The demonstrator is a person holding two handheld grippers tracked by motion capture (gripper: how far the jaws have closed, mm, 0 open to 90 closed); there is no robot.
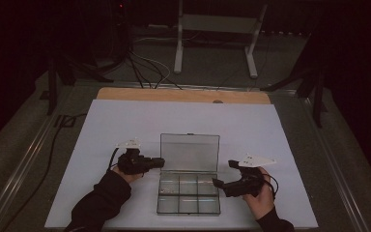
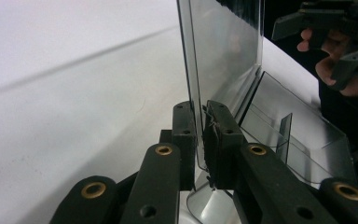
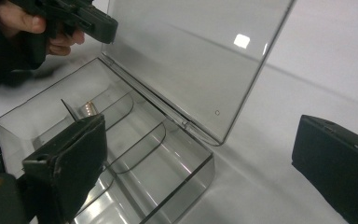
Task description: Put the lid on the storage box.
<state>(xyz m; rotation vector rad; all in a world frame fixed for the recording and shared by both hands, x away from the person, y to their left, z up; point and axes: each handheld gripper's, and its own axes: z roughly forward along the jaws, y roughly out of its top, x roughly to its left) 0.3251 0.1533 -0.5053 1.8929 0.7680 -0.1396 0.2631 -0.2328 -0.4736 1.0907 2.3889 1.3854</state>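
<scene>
A clear plastic box (image 1: 189,192) with small compartments sits on the white bench (image 1: 125,121), near the front edge and about midway between the two hands. Its lid (image 1: 190,152) stands upright on the far side, hinged along the back of the tray.

The left gripper (image 2: 201,135) has its jaws drawn narrow on the left edge of the lid, one pad on each face of the clear sheet, so it holds the lid. The right gripper (image 3: 205,158) waits with its jaws wide at the right side of the tray: one jaw sits over the compartments and the other outside the right wall, neither pressing on anything.

The step in hand looks like swinging the lid on its hinge while the tray is kept steady. To do it well, the left hand should follow the arc of the hinge rather than push straight across, since a thin sheet gripped at one edge can twist or slip out of the pads. The right gripper would help by closing on the tray's right wall (or at least resting against it), so the light box does not slide on the smooth bench. Something small and pale (image 3: 89,108) lies in one far compartment; a jerky move could throw it out.
</scene>
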